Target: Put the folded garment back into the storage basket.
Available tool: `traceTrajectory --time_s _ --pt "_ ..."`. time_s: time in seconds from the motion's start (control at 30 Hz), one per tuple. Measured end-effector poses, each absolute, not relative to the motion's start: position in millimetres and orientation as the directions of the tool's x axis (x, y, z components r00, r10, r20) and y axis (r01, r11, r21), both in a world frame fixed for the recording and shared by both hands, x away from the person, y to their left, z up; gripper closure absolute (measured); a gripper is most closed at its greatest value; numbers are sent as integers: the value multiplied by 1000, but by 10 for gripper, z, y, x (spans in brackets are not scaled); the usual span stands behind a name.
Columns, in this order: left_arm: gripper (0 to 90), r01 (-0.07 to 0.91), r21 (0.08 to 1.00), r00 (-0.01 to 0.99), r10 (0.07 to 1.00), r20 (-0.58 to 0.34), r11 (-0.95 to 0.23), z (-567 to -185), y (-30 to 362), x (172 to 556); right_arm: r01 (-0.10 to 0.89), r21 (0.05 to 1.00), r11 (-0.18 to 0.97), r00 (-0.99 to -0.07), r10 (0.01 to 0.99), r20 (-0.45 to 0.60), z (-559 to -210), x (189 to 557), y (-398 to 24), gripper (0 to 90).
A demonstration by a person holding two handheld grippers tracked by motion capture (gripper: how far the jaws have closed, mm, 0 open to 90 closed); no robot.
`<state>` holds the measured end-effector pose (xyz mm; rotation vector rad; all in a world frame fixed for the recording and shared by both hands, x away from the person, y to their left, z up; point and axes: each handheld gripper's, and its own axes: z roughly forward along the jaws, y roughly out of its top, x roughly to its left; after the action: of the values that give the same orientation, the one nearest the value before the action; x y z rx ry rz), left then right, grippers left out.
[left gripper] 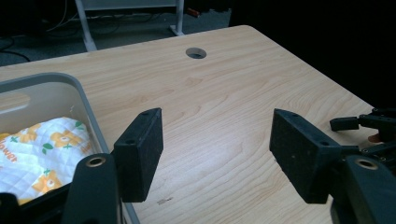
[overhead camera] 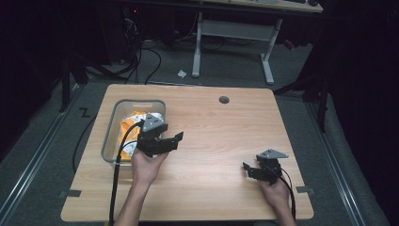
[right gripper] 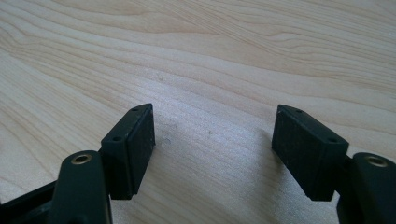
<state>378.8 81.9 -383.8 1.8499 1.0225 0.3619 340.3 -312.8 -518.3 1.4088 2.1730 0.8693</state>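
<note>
Black two-jaw left gripper [left gripper: 217,154]: seen from its own camera, the two flat rubber-faced jaws stand wide apart with bare tabletop between them and nothing gripped. From the high view the same left gripper [overhead camera: 175,139] is held in the person's left hand [overhead camera: 147,167], just beside the right-hand rim of the bin, jaws pointing toward the middle of the table; a black cable trails from it toward the near edge.

Black two-jaw right gripper [right gripper: 214,140]: jaws spread wide, hovering close above the wood grain, nothing between them. In the high view the right gripper [overhead camera: 248,169] sits low at the near right part of the table, in the person's right hand [overhead camera: 277,193], jaws pointing left; a grey three-cornered plate sits on top.

Grey rectangular plastic bin [overhead camera: 109,136]: stands on the left part of the table, open at the top. In the left gripper view its rounded grey wall [left gripper: 86,100] rises at the left.

White quilted cloth with an orange flower and green leaf print [left gripper: 44,151]: lies crumpled inside the bin, below the rim; from the high view the cloth [overhead camera: 129,123] shows as orange and white, partly hidden behind the left gripper.

Light wooden rectangular table [overhead camera: 221,136]: round grey cable hole [overhead camera: 224,100] near its far edge.
</note>
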Motion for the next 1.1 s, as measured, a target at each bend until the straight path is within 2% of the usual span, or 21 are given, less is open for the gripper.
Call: traceTrajectory --time_s 0.5,0.63,1.1 --pt "350 488 846 636 751 -177 -213 -3843 646 3742 659 691 297 -408 913 -3 -5183 3403 -3128 304" --pt "348 465 848 645 754 -127 -255 -3843 565 3700 659 691 297 -408 913 -3 -5183 3403 -3128 304" --pt "348 466 849 671 725 -156 -249 -3904 438 3648 659 691 298 -409 912 -3 -5183 3403 -3128 304"
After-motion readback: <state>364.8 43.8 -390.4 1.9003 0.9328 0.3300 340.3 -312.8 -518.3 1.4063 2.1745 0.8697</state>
